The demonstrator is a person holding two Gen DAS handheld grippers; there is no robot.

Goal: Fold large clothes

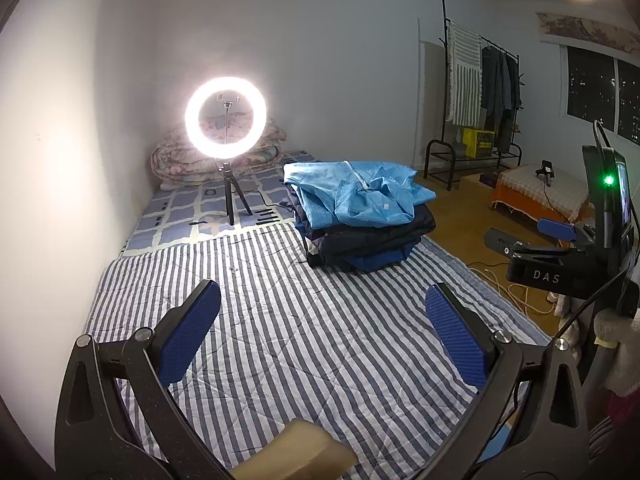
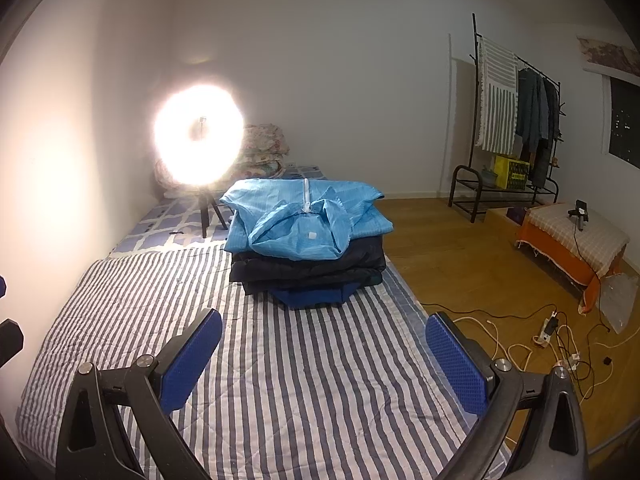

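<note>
Both grippers spread wide and empty above the striped bed, folded clothes stacked ahead.

Nearest, the left gripper [image 1: 322, 328] and right gripper [image 2: 323, 354] hold their blue-padded fingers well apart over the striped quilt [image 1: 280, 340]. The right gripper's body, seen from the left wrist, reads "DAS". Farther on, at the bed's right edge, lies the clothes stack [image 2: 308, 248]: a light-blue zipped garment [image 2: 304, 220] on top, navy layers beneath. Behind glows a ring light [image 1: 225, 117].

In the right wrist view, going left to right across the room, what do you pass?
Ring light → stack of folded clothes → clothes rack → low table with the checked cloth.
</note>
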